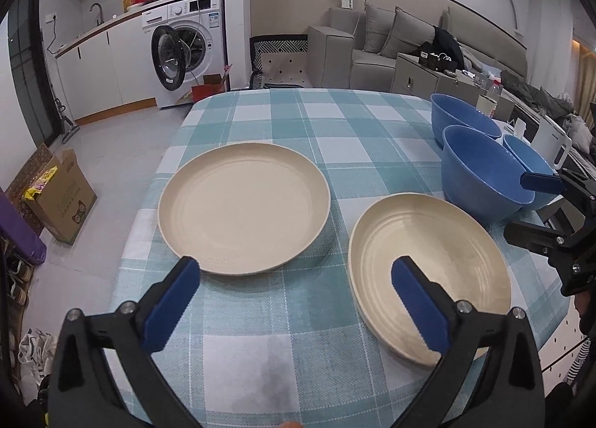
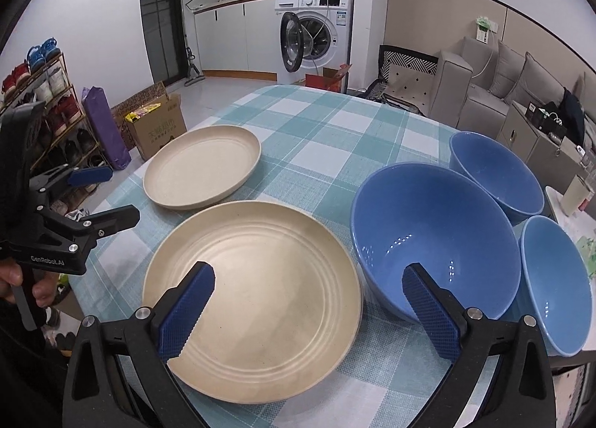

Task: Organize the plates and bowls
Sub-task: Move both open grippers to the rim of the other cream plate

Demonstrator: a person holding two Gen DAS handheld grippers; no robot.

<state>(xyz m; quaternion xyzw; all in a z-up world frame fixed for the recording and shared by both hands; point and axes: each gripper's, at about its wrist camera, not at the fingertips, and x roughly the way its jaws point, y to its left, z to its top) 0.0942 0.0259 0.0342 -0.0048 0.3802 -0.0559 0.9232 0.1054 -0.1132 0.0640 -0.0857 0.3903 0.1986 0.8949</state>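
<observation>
table: checked teal-and-white woven cloth [image 1: 335,122] is covering it, wrinkling a little at the near edge
room: washing machine [image 2: 316,37] is standing past the far edge with its door hanging open; grey sofa [image 1: 372,40] is sitting beyond the far right corner; cardboard box [image 1: 63,197] and shoe rack [image 2: 48,107] are sitting on the floor off the left edge
plates: two round cream plates, matte, ringed inside; far plate [image 1: 244,208] is lying near the left edge, near plate [image 2: 253,297] is lying toward the near edge, apart from each other
bowls: three glossy blue bowls are sitting along the right edge; big bowl [image 2: 436,238] is sitting just beside the near plate, far bowl [image 2: 495,174] behind it, small bowl [image 2: 555,286] at the right edge
left gripper [image 1: 294,279]: jaws are standing wide, holding nothing, hovering over the gap between the plates
right gripper [image 2: 309,290]: jaws are standing wide, holding nothing, hovering over the near plate and big bowl
obstruction: nothing is lying between the jaws and the dishes
</observation>
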